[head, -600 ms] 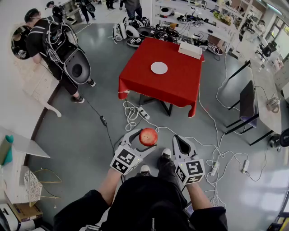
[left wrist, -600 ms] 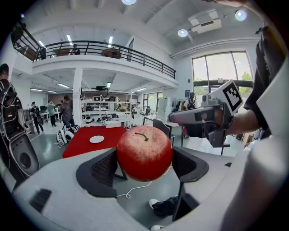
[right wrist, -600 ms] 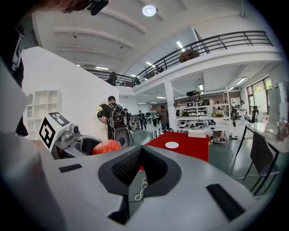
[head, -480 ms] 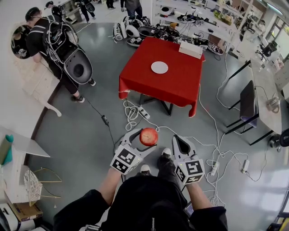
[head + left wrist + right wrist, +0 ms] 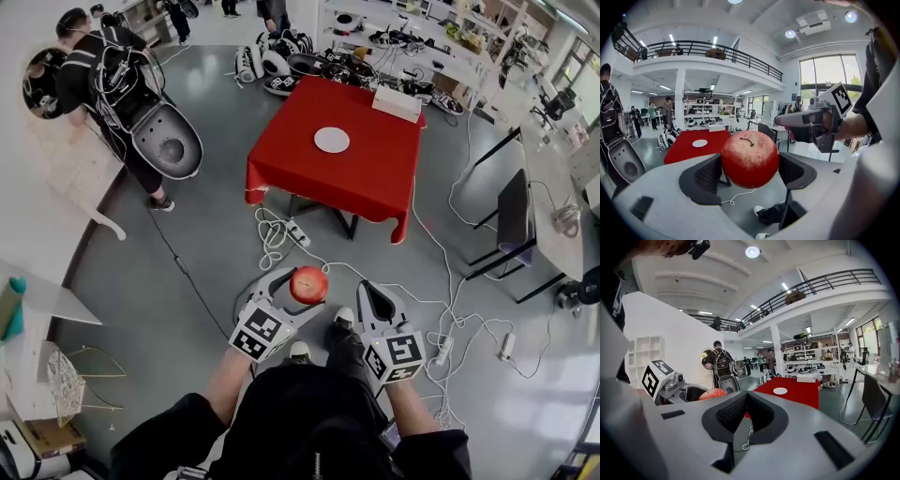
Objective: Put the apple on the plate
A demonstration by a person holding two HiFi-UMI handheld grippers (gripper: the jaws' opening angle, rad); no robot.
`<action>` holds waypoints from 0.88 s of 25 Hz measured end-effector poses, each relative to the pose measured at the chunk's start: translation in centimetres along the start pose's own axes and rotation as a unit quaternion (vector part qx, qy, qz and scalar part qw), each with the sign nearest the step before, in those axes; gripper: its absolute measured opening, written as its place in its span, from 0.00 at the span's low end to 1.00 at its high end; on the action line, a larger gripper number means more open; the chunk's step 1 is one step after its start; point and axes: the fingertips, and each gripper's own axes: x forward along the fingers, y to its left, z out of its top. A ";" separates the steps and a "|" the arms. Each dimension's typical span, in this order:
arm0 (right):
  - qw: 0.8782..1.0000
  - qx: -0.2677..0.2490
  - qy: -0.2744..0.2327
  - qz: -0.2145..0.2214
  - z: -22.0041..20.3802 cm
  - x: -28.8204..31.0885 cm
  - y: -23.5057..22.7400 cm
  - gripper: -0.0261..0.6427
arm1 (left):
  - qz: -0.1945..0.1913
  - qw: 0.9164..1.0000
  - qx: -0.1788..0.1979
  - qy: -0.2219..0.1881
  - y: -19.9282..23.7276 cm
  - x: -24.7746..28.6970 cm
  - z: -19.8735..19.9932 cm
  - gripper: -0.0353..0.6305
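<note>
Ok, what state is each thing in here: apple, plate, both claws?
apple: gripped, up in the air, not on the plate.
plate: empty, flat on the table.
left claw: shut on the apple.
right claw: shut, empty.

At 10 o'clock, the person with the backpack (image 5: 94, 75) has shifted stance. The dark round shell (image 5: 169, 148) on their back has swung lower and toward 3 o'clock, and it now covers the foot that showed beside it. Only one shoe (image 5: 161, 202) remains in sight. The floor cable (image 5: 183, 274) trailing behind them has been dragged straighter, and its plug block has moved off toward 6 o'clock.
</note>
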 end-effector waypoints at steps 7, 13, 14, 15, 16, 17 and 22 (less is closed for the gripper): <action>1.000 0.005 0.004 0.004 -0.3 0.3 0.5 0.06 | -0.007 1.000 0.000 0.001 0.0 -0.1 -0.3 0.63; 1.000 0.008 0.008 0.007 -0.4 1.1 0.4 0.06 | -0.003 1.000 -0.004 0.003 0.7 0.1 -0.6 0.63; 1.000 0.008 0.008 0.008 -0.4 1.1 0.3 0.06 | -0.003 1.000 -0.003 0.003 0.6 0.1 -0.5 0.63; 1.000 0.008 0.009 0.008 -0.4 1.0 0.2 0.06 | -0.003 1.000 -0.003 0.003 0.6 0.2 -0.4 0.63; 1.000 0.009 0.009 0.009 -0.5 1.0 0.2 0.06 | -0.003 1.000 -0.003 0.003 0.6 0.1 -0.4 0.63; 1.000 0.009 0.009 0.009 -0.5 1.0 0.3 0.06 | -0.003 1.000 -0.003 0.003 0.6 0.1 -0.5 0.63; 1.000 0.011 0.010 0.013 -0.6 1.1 0.9 0.06 | -0.003 1.000 -0.005 0.004 0.7 -0.3 -0.8 0.63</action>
